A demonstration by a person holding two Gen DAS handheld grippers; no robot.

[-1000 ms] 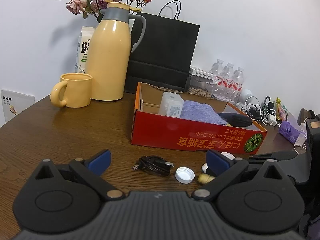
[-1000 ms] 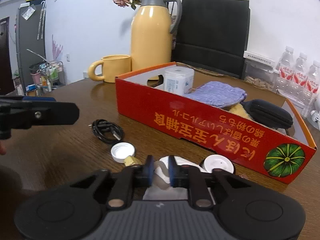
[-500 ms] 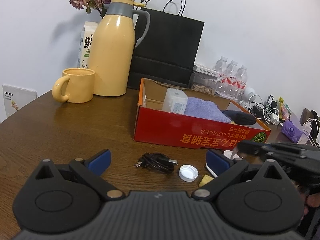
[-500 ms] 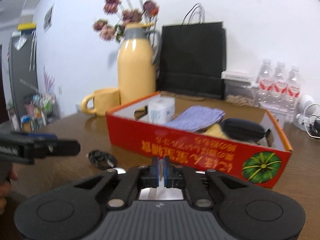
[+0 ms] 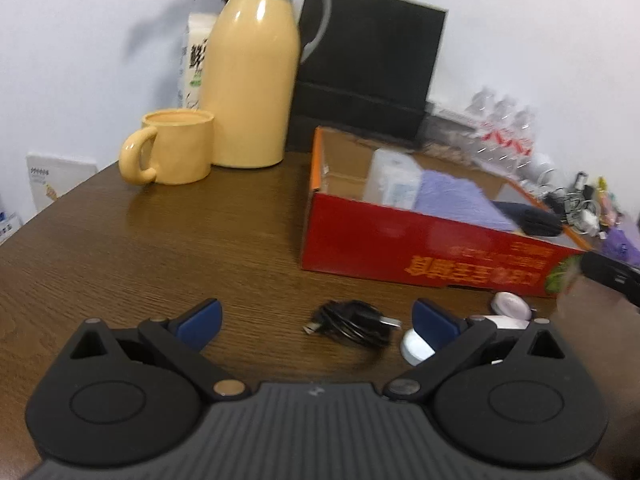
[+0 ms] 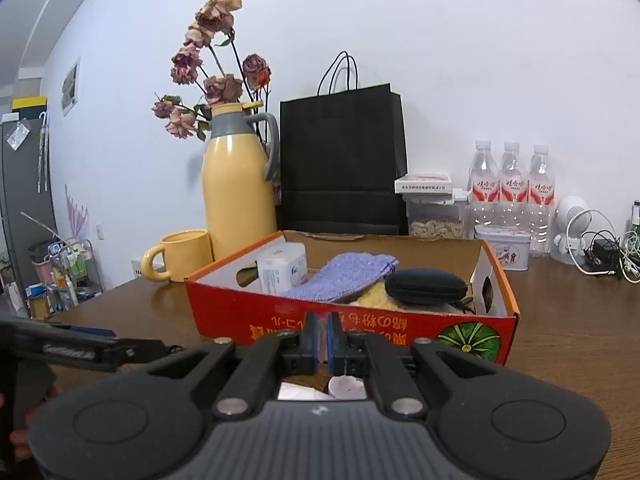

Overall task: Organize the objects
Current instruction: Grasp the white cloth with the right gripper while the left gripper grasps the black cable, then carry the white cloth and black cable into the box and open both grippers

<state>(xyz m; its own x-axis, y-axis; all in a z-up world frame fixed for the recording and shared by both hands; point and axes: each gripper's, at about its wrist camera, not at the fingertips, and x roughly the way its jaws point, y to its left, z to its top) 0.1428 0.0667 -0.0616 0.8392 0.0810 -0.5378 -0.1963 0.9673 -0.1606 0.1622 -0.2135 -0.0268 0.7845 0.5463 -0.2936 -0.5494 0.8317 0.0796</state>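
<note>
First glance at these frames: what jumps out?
The red cardboard box mid-table, already holding a purple cloth, a tissue pack and a black pouch. Behind it to the left stand a tall yellow thermos with dried roses behind it and a matching mug. A coiled black cable lies loose before the box.

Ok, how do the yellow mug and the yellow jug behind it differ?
The jug is tall, with a grey collar and grey handle; the mug is short and yellow all over. The jug is capped; the mug is open-topped. In the right wrist view the jug's handle points right, the mug's left. Both stand upright on the table, outside the red box.
</note>
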